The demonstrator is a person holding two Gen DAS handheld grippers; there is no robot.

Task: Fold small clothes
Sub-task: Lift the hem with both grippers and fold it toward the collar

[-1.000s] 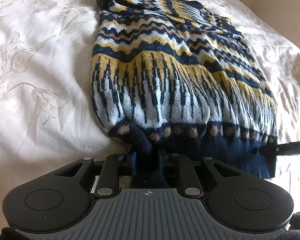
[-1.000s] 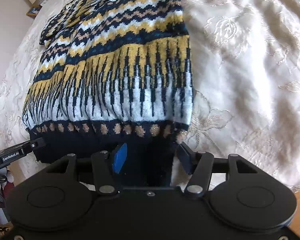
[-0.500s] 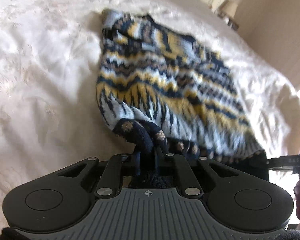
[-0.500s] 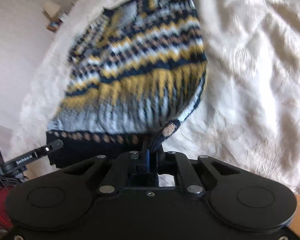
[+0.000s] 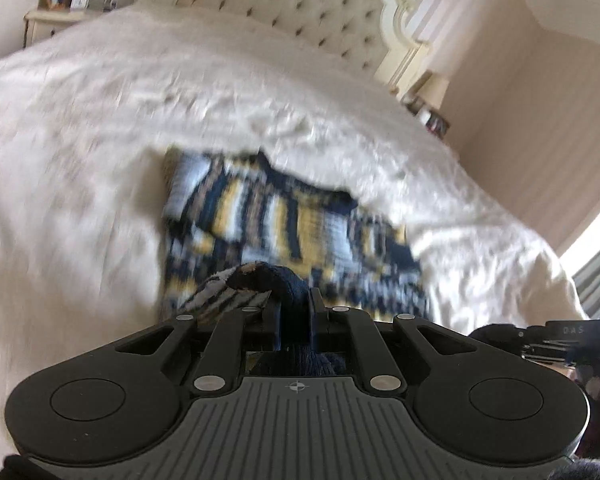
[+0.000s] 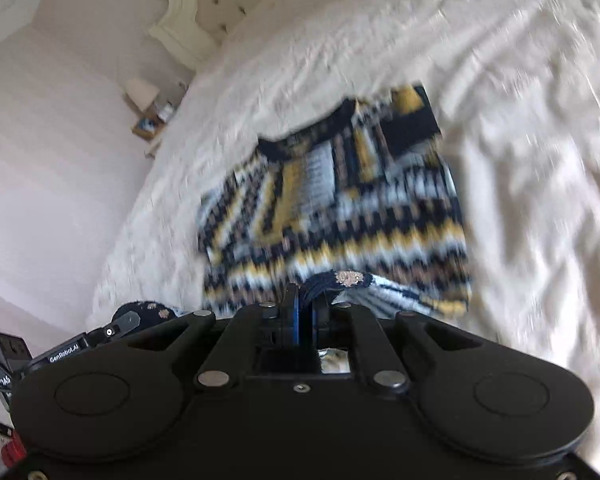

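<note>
Pinching the sweater (image 5: pixel 284 216) hem, my left hand-held gripper (image 5: pixel 294 304) and right hand-held gripper (image 6: pixel 306 308) are clamped; bare bed (image 5: pixel 80 168) surrounds it.

Legible text: "GenRobot.AI" in white on the black body of the left gripper (image 6: pixel 296 306), lower left of the right wrist view. "DAS" on the right gripper (image 5: pixel 294 300) body, right edge of the left wrist view.
</note>
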